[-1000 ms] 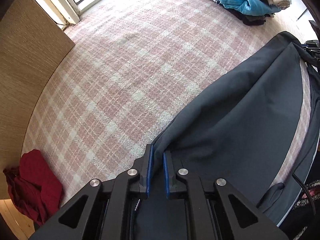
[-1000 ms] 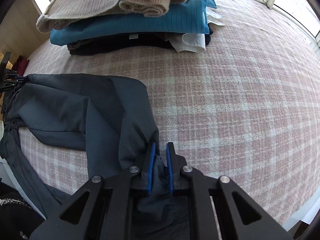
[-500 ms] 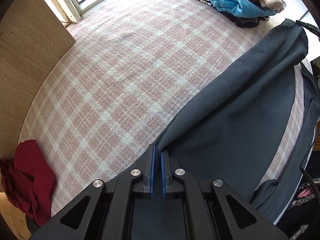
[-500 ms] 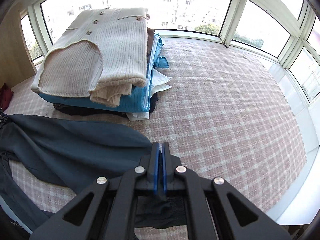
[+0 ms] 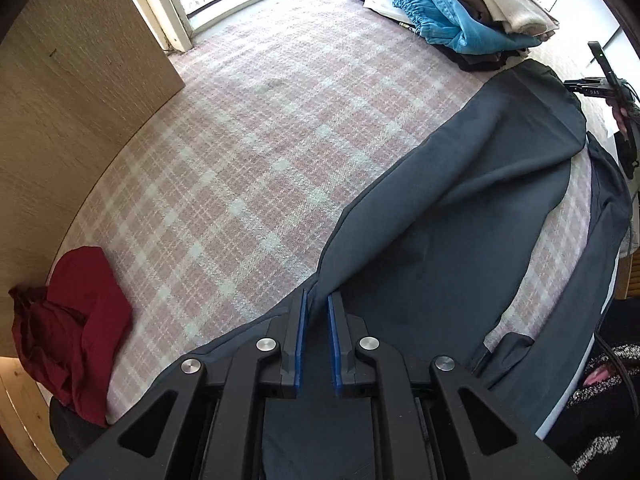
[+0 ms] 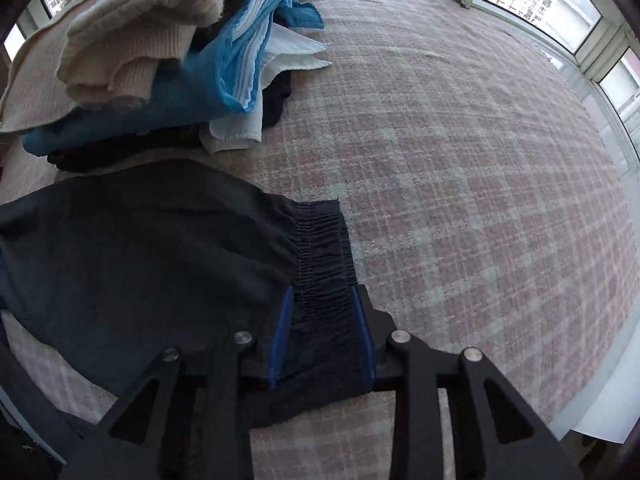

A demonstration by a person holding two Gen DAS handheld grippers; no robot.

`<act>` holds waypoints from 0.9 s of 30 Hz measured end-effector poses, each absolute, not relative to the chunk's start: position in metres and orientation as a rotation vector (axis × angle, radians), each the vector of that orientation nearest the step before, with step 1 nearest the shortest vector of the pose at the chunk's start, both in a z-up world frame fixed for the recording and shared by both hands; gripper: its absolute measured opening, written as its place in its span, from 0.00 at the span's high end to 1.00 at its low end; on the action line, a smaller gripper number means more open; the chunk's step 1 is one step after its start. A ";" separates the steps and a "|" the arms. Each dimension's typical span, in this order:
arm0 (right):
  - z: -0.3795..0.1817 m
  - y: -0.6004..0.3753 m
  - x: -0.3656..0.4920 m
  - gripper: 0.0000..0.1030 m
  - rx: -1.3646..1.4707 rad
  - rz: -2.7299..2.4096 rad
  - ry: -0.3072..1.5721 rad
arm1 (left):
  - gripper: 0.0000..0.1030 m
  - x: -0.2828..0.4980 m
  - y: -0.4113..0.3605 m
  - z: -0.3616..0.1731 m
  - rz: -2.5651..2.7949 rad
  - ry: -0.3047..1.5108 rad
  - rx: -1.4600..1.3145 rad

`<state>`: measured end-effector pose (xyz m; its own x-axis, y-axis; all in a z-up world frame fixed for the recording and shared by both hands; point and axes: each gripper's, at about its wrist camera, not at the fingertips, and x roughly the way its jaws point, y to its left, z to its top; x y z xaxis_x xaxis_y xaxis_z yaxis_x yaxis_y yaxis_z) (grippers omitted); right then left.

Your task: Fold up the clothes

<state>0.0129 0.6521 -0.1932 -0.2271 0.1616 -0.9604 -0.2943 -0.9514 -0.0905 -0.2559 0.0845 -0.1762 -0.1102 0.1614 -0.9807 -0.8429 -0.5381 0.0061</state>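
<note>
Your left gripper (image 5: 317, 307) has its blue-padded jaws a narrow gap apart, with a fold of the dark grey trousers (image 5: 460, 216) running between them; whether the pads actually pinch the cloth is hard to judge, since the fold looks thinner than the gap. Your right gripper (image 6: 322, 300) stands wide open, its jaws straddling the gathered elastic waistband (image 6: 322, 248) without closing on it; the cloth below the pads is in shadow and its edge is lost behind the gripper frame. The trousers lie spread across the pink plaid bed cover (image 5: 248, 152), one leg stretching away from your left tool toward the far right, where its end is cut off by the frame edge. Just beyond the waistband sits a stack of folded clothes (image 6: 132, 60), cream knit on top, blue beneath, with white and dark pieces only partly visible underneath. A crumpled red garment (image 5: 68, 320) lies at the cover's left edge, against a woven wall panel (image 5: 68, 92).
</note>
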 end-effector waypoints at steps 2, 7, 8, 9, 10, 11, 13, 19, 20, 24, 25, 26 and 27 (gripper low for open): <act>-0.194 0.646 0.011 0.70 -1.702 2.255 0.044 | 0.90 -0.230 0.081 -0.170 1.748 0.801 -1.420; -0.208 0.671 -0.017 0.66 -1.590 2.161 0.034 | 0.76 -0.188 0.036 -0.147 1.831 0.765 -1.441; -0.206 0.675 -0.019 0.66 -1.566 2.143 0.040 | 0.72 -0.185 0.021 -0.144 1.864 0.757 -1.457; -0.204 0.678 -0.020 0.66 -1.541 2.127 0.040 | 0.72 -0.184 0.007 -0.142 1.898 0.749 -1.475; -0.203 0.680 -0.022 0.66 -1.524 2.114 0.038 | 0.72 -0.185 -0.008 -0.143 1.940 0.732 -1.495; -0.201 0.681 -0.024 0.66 -1.508 2.102 0.036 | 0.73 -0.187 -0.024 -0.145 1.977 0.700 -1.520; -0.196 0.680 -0.025 0.66 -1.485 2.102 0.036 | 0.73 -0.192 -0.049 -0.149 2.034 0.672 -1.566; -0.144 0.660 0.015 0.62 -1.411 2.241 0.149 | 0.75 -0.161 -0.104 -0.141 2.091 0.671 -1.610; -0.140 0.656 0.028 0.60 -1.418 2.251 0.164 | 0.74 -0.150 -0.113 -0.136 2.106 0.657 -1.604; -0.134 0.628 0.090 0.58 -1.376 2.255 0.205 | 0.74 -0.095 -0.160 -0.130 2.169 0.560 -1.635; -0.137 0.623 0.107 0.58 -1.367 2.248 0.246 | 0.74 -0.080 -0.173 -0.134 2.176 0.530 -1.653; -0.141 0.617 0.124 0.58 -1.361 2.239 0.296 | 0.74 -0.065 -0.186 -0.137 2.182 0.500 -1.671; -0.148 0.612 0.139 0.58 -1.359 2.228 0.354 | 0.74 -0.052 -0.198 -0.143 2.184 0.469 -1.694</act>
